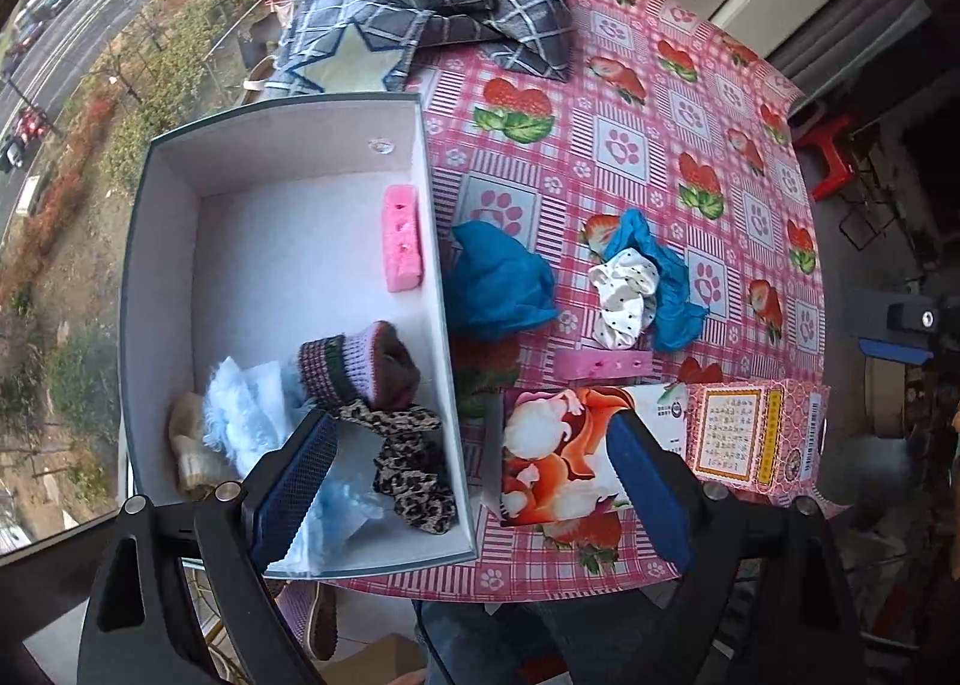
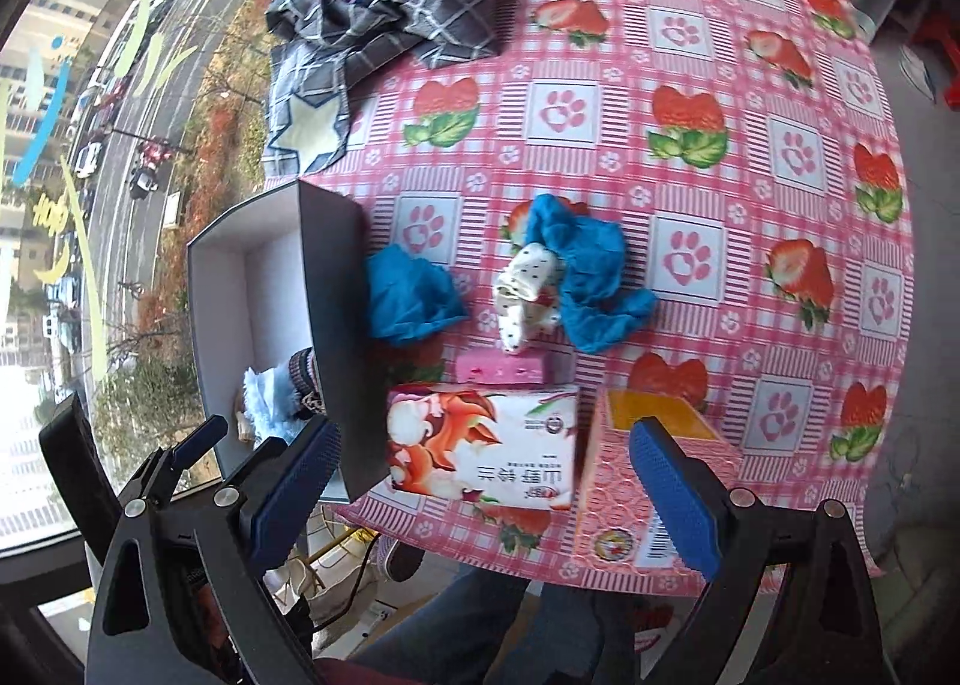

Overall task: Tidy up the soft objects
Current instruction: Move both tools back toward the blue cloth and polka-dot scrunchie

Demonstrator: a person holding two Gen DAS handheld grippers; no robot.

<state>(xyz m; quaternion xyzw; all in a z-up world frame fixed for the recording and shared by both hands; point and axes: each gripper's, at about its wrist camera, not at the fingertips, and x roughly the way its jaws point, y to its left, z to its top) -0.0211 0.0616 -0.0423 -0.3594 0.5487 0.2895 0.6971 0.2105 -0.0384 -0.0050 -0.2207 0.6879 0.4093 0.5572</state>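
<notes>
Both claws hang over the near edge of the worktop (image 2: 690, 102), which wears a pink checked cloth printed with strawberries and paw marks. The left claw (image 1: 474, 481) is spread wide with nothing between its blue pads; it straddles the right wall of the open box (image 1: 435, 241) that sits at the worktop's left edge. The right claw (image 2: 480, 496) is also spread wide and empty, hovering above the tissue pack (image 2: 480, 439) and the pink carton (image 2: 606, 481) just right of it.

Inside the box lie a pink sponge (image 1: 402, 238) against the right wall, a knitted sock bundle (image 1: 360, 364), a leopard-print scrunchie (image 1: 408, 463), a fluffy pale blue cloth (image 1: 252, 415) and a cream item (image 1: 189, 445) in the near left corner.

Still out on the worktop, just right of the box, sits a crumpled blue cloth (image 2: 408, 298). Further right, a white spotted sock (image 2: 528, 289) lies against a second blue cloth (image 2: 594, 277). A second pink sponge (image 2: 504, 367) lies just behind the tissue pack. At the far left corner, a grey checked fabric heap (image 2: 390, 6) is piled up, with a star patch showing.
</notes>
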